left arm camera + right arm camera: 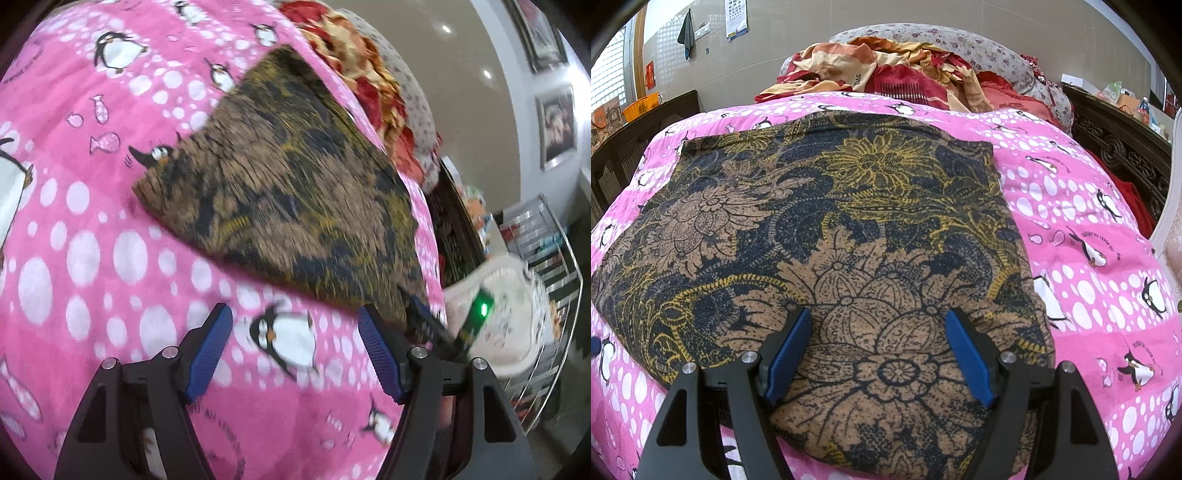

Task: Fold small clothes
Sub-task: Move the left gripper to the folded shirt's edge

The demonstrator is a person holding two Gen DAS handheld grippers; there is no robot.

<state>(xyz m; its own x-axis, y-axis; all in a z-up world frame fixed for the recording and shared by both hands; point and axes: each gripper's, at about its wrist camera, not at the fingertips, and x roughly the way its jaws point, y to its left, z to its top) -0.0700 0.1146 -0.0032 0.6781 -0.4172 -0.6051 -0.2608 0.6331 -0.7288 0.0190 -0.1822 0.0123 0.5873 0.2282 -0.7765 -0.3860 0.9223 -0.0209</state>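
A brown, navy and yellow floral garment (842,229) lies flat on a pink penguin-print blanket (1082,229). In the right wrist view my right gripper (879,328) stands open over the garment's near part, with its blue pads (790,347) on either side of a large flower print and nothing pinched. The left wrist view is blurred and tilted. It shows the same garment (288,184) further off. My left gripper (295,321) is open over bare blanket (92,236) beside the garment's near edge. The right gripper's body (480,314), with a green light, shows at the garment's right corner.
A crumpled red and orange quilt (886,70) and a flowered pillow (960,44) lie at the far end of the bed. A dark carved bed frame (1119,147) runs along the right side. A wire rack (546,258) stands beside the bed, with framed pictures (557,122) on the wall.
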